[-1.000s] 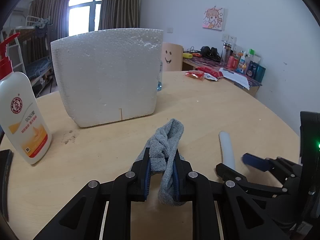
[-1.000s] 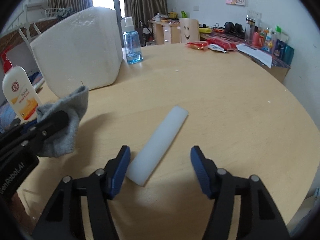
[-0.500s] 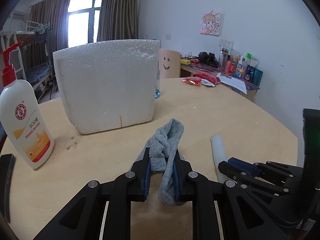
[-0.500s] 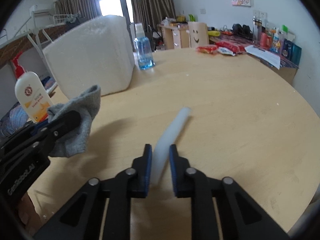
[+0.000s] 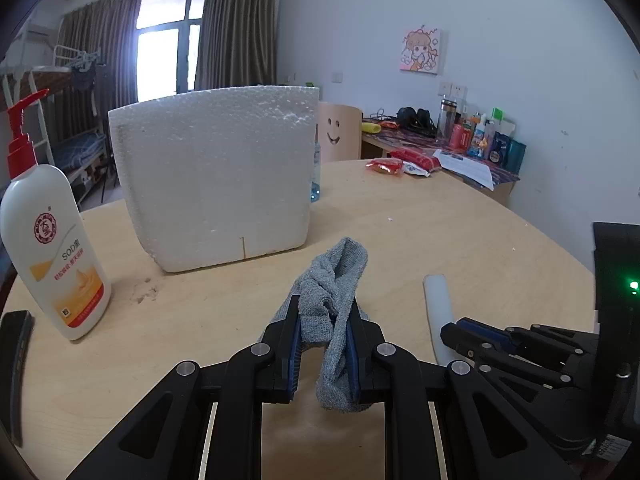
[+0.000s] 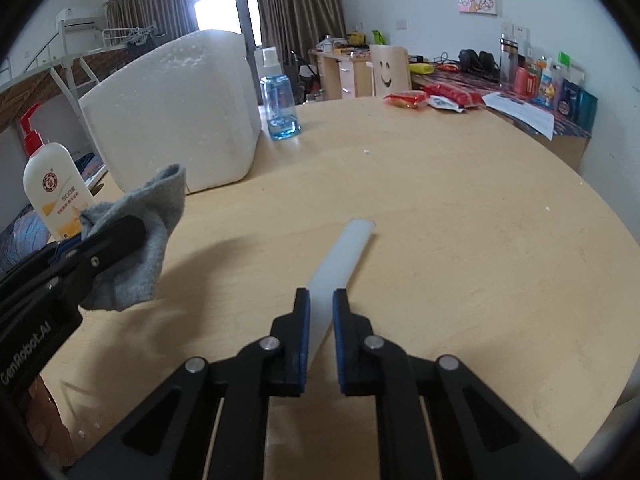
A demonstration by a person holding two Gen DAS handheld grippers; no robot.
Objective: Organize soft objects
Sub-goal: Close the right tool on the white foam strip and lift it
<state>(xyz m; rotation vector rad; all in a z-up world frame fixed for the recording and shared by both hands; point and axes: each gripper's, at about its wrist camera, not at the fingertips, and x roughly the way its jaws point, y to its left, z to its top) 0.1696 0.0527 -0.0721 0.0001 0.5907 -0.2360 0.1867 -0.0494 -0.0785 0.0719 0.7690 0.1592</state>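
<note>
Evidently soft and light: left tongs clamped on limp grey sock, right tongs closing on white foam strip at frame centre.

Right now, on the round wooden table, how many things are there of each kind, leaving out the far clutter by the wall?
Soft pieces: 2, the grey sock and the white foam strip
Bottles: 2, the lotion bottle and the blue spray bottle
Foam boxes: 1, the white foam box
Total: 5

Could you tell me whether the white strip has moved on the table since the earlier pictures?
Yes. The strip turned on edge, its far end swinging right of the blue bottle, inside the closing right claw.
</note>
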